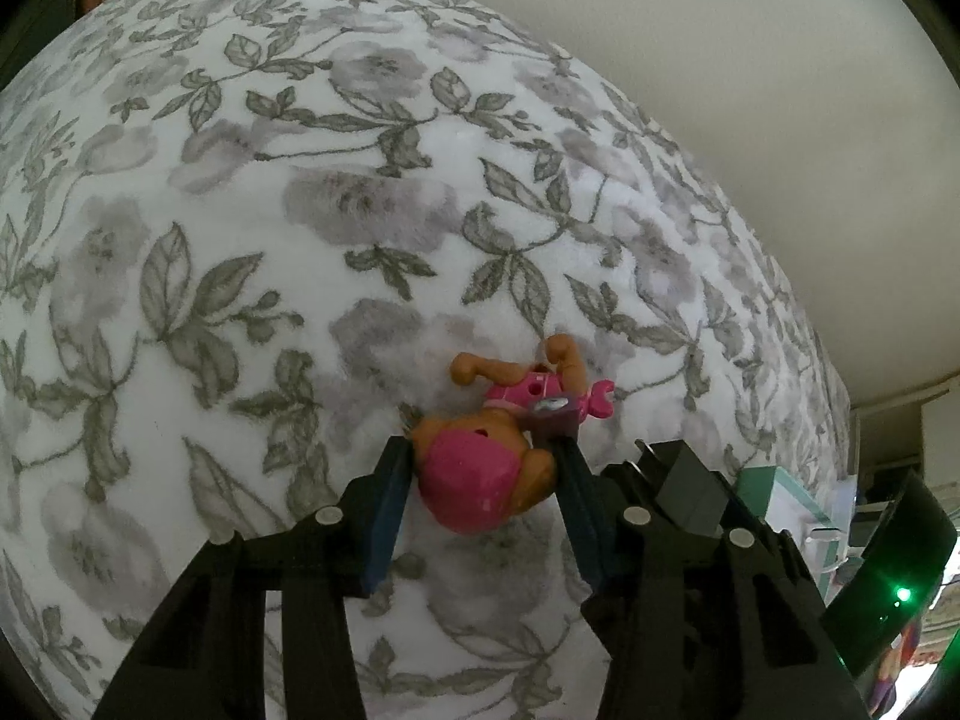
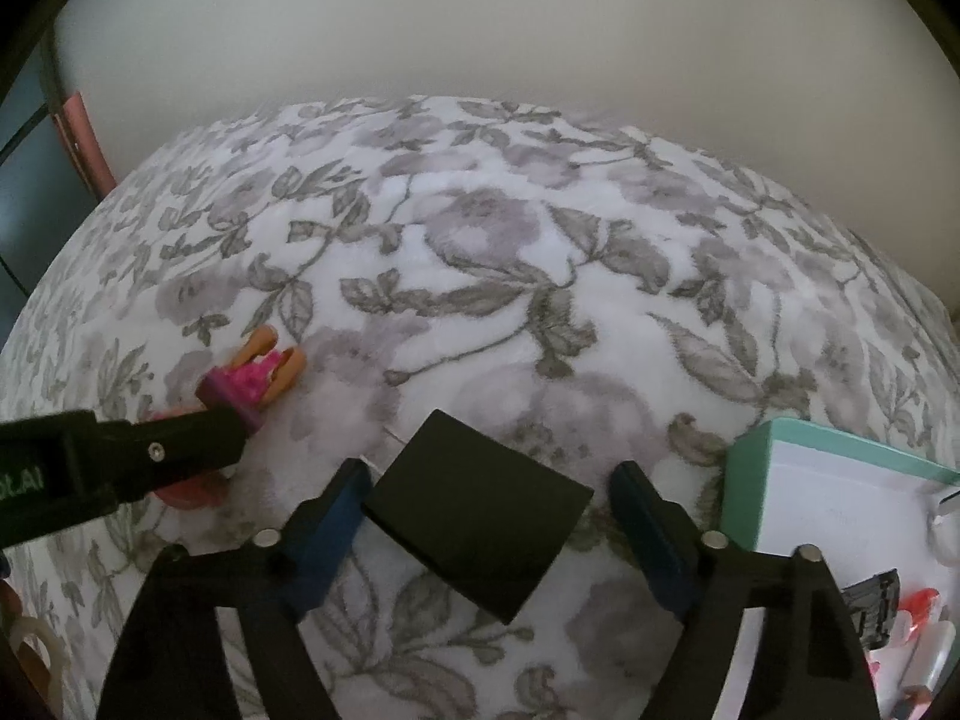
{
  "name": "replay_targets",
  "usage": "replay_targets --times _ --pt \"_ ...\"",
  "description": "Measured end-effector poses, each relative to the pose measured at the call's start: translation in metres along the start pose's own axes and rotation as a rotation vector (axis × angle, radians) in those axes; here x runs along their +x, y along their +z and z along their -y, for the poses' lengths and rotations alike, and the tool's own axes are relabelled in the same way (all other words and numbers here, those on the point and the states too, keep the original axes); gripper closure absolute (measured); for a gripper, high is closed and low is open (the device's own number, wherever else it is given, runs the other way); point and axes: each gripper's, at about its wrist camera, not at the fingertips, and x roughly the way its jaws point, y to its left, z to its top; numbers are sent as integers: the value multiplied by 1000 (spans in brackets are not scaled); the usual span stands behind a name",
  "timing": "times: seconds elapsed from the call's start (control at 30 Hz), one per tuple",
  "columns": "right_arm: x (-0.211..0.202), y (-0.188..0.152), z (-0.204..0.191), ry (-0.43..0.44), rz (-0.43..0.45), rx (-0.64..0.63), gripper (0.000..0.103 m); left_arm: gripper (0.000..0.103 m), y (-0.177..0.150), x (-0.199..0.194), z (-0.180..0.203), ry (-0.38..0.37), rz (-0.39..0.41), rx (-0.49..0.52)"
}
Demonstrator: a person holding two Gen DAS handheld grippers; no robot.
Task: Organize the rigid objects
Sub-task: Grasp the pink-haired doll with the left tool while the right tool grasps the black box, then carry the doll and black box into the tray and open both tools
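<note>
— Floral blanket [image 1: 240,210] underneath; where's the toy?

— Your left gripper [image 1: 483,468] is clamped on the pup figurine [image 1: 480,474]. Your right gripper [image 2: 486,510], jaws apart, straddles the black box [image 2: 480,516]; teal box [image 2: 774,450] rightward.

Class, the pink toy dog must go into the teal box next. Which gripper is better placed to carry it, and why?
Left. The left gripper is shut on the toy dog. The right gripper is open around the black block, beside the teal box.
</note>
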Motion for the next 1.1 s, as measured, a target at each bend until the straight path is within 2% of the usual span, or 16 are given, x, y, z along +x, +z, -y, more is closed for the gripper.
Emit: replay_targets --times 0.17,0.53,0.77,1.1 --pt "-4 -2 3 -6 2 11 36 53 -1 -4 -1 -10 2 -3" --pt "-23 -8 8 20 8 31 36 53 -5 -28 9 -18 36 28" --pt "-55 -11 17 41 39 75 36 53 -12 -50 24 -24 72 61" --pt "-110 -28 41 23 88 125 36 53 -36 -83 59 -36 121 145"
